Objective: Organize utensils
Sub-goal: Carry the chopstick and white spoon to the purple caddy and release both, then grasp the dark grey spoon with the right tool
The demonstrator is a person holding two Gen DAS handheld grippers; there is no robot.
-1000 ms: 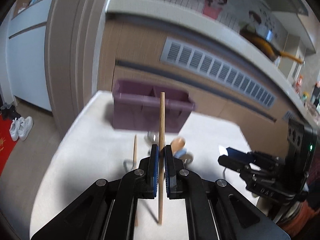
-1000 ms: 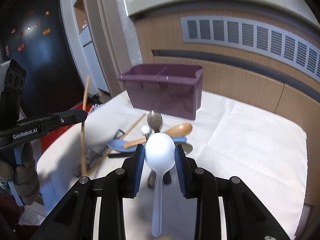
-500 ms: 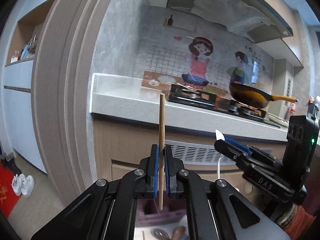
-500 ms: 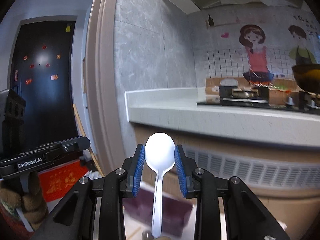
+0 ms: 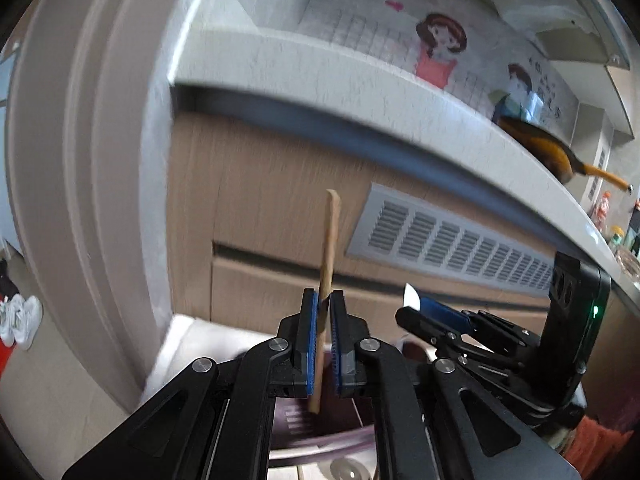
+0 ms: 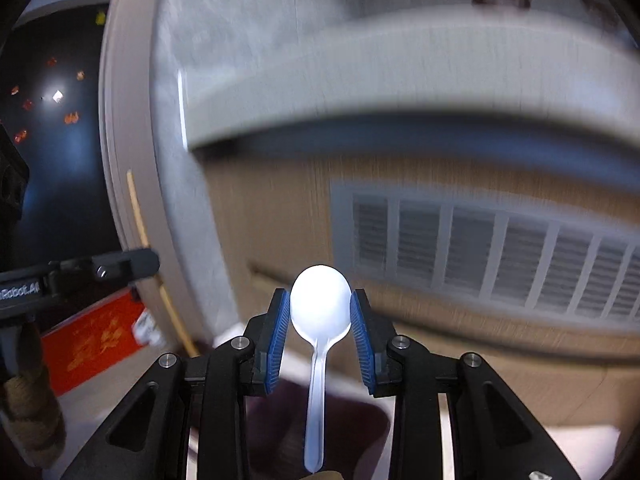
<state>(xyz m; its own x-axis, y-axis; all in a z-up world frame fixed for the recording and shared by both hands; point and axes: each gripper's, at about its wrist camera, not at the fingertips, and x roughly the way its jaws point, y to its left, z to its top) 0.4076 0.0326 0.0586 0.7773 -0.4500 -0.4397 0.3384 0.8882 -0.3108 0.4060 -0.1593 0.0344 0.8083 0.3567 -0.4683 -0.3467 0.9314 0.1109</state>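
Both views tipped down since earlier; purple caddy (image 5: 320, 432) reappears beneath. Left gripper (image 5: 325, 320) clamps chopstick (image 5: 329, 248); right gripper (image 6: 320, 316) pinches white spoon (image 6: 320, 308). Step: carry-over; next, lower each into its compartment.

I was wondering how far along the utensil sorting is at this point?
Nothing shows as sorted yet. In hand: the left tongs grip a wooden chopstick upright, its lower end over the purple organizer; the right tongs clamp a white plastic spoon by its bowl, handle hanging over the organizer. Left: releasing both. A metal spoon lies below.
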